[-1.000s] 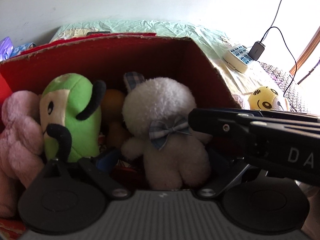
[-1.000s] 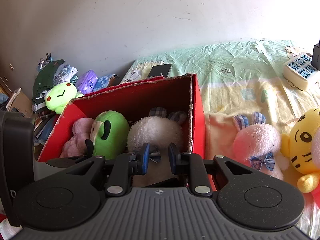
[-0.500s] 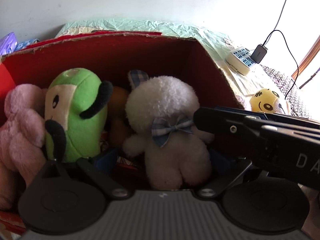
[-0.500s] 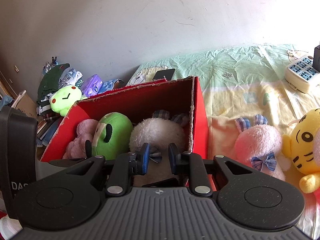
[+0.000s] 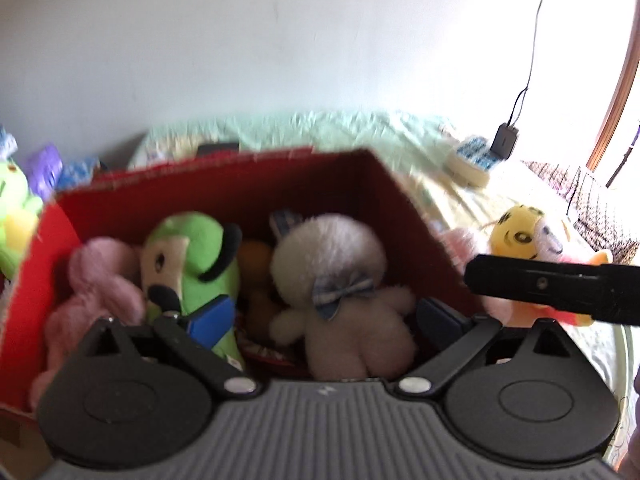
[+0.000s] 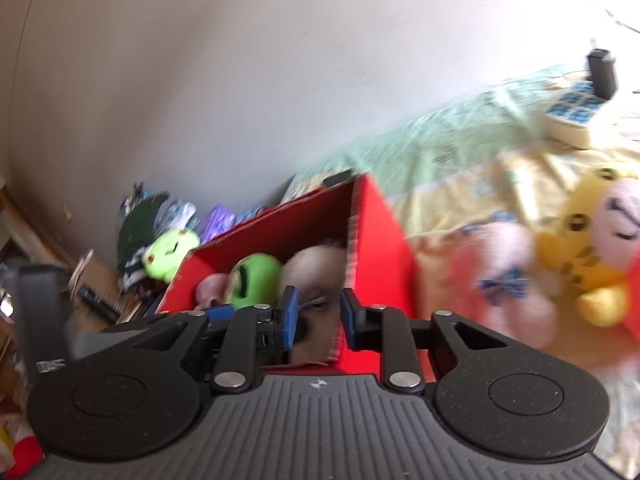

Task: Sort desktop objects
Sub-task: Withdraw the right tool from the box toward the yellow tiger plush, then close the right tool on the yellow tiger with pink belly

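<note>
The red box (image 5: 120,216) is seen already filled with soft toys: a pink toy (image 5: 96,280), a green toy (image 5: 192,248) and a white bunny (image 5: 344,280) with a checked bow sit inside it. The left gripper (image 5: 324,316) is held spread wide over the box, its blue pads apart on either side of the bunny without pressing on it; nothing is gripped. The right gripper (image 6: 318,316) is being opened, with nothing between its jaws. 2 toys are left on the bedsheet (image 6: 460,148): a pink bunny (image 6: 504,280) and, just beside it, a yellow tiger (image 6: 580,252). The placing step appears finished. Next, the right gripper is likely to be carried over to the pink bunny, opened wider and closed around its soft body.
</note>
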Available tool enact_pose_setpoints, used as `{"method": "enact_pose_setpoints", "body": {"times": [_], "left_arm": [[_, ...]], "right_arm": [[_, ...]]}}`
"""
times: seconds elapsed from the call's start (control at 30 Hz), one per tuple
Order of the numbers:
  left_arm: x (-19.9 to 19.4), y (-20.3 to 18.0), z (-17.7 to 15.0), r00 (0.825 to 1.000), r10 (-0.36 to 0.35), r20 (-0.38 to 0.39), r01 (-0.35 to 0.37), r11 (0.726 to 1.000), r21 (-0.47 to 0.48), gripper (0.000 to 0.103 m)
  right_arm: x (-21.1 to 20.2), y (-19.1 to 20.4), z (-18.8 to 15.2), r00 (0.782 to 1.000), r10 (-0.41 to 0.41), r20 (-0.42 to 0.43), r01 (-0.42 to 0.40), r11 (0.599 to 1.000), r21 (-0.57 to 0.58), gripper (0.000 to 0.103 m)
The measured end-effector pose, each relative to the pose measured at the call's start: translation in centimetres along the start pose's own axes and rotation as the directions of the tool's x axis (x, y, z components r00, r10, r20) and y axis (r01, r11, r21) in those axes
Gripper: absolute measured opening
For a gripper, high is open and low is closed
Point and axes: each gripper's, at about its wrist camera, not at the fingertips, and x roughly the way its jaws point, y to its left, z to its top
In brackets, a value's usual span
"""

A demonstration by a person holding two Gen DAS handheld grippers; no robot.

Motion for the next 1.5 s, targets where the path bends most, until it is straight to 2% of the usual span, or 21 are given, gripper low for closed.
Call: {"method": "enact_pose_setpoints", "body": {"times": [0.13,0.3,0.47,0.5,0.53,0.57,0.6,0.7,0.8,1.03,1.17,1.3,1.37,1.5], "left_arm": [[-1.5,-2.1,0.0,0.999,-0.034,0.039,0.033,0.999,0.01,0.1],[-1.9,-5.7,0.1,0.995,-0.087,0.055,0.084,0.995,0.053,0.1],[-0.7,-9.5,-0.1,0.984,-0.18,0.004,0.179,0.982,0.061,0.1],[-0.4,-10.7,-0.3,0.984,-0.18,-0.009,0.18,0.981,0.073,0.103],[-0.2,-11.8,-0.5,0.99,-0.14,0.007,0.139,0.985,0.098,0.102],[-0.2,-12.8,-0.8,0.991,-0.135,0.011,0.132,0.982,0.138,0.102],[0.2,-13.6,-0.9,0.987,-0.159,-0.014,0.159,0.976,0.152,0.102],[0.8,-15.3,-1.1,0.974,-0.224,-0.045,0.228,0.969,0.098,0.102],[1.7,-17.4,-1.4,0.975,-0.215,-0.054,0.221,0.967,0.131,0.102],[5.5,-20.1,-1.4,0.962,-0.242,-0.125,0.249,0.967,0.049,0.102],[8.6,-20.6,-1.2,0.937,-0.299,-0.179,0.289,0.954,-0.083,0.102],[11.0,-21.2,-1.2,0.916,-0.336,-0.221,0.301,0.937,-0.179,0.102],[12.2,-21.8,-1.0,0.913,-0.322,-0.25,0.28,0.941,-0.191,0.102],[13.8,-22.6,-0.3,0.92,-0.258,-0.294,0.211,0.96,-0.182,0.102]], "right_arm": [[-2.0,-2.7,0.0,0.999,-0.016,0.029,0.014,0.998,0.059,0.029],[-2.6,-6.3,0.1,0.999,-0.051,-0.017,0.053,0.984,0.172,0.029],[-3.6,-8.4,0.4,0.994,-0.091,-0.058,0.1,0.98,0.175,0.031],[-3.9,-9.0,0.4,0.993,-0.099,-0.066,0.109,0.978,0.175,0.032],[-4.1,-9.6,0.4,0.992,-0.103,-0.073,0.115,0.977,0.181,0.033],[-4.4,-10.3,0.4,0.991,-0.105,-0.079,0.119,0.975,0.189,0.033],[-4.6,-10.9,0.5,0.99,-0.109,-0.085,0.124,0.972,0.197,0.034],[-5.4,-12.7,0.6,0.989,-0.116,-0.093,0.134,0.968,0.211,0.034],[-6.2,-14.1,1.1,0.988,-0.125,-0.092,0.142,0.967,0.21,0.034],[-8.2,-17.2,2.7,0.986,-0.145,-0.085,0.159,0.968,0.192,0.034],[-9.6,-18.8,4.4,0.982,-0.184,-0.054,0.19,0.97,0.155,0.037],[-10.4,-20.6,6.1,0.975,-0.218,-0.033,0.221,0.966,0.136,0.056],[-10.0,-21.4,6.7,0.971,-0.237,-0.039,0.24,0.964,0.118,0.057],[-8.8,-22.9,7.5,0.97,-0.237,-0.049,0.241,0.963,0.119,0.057]]}}
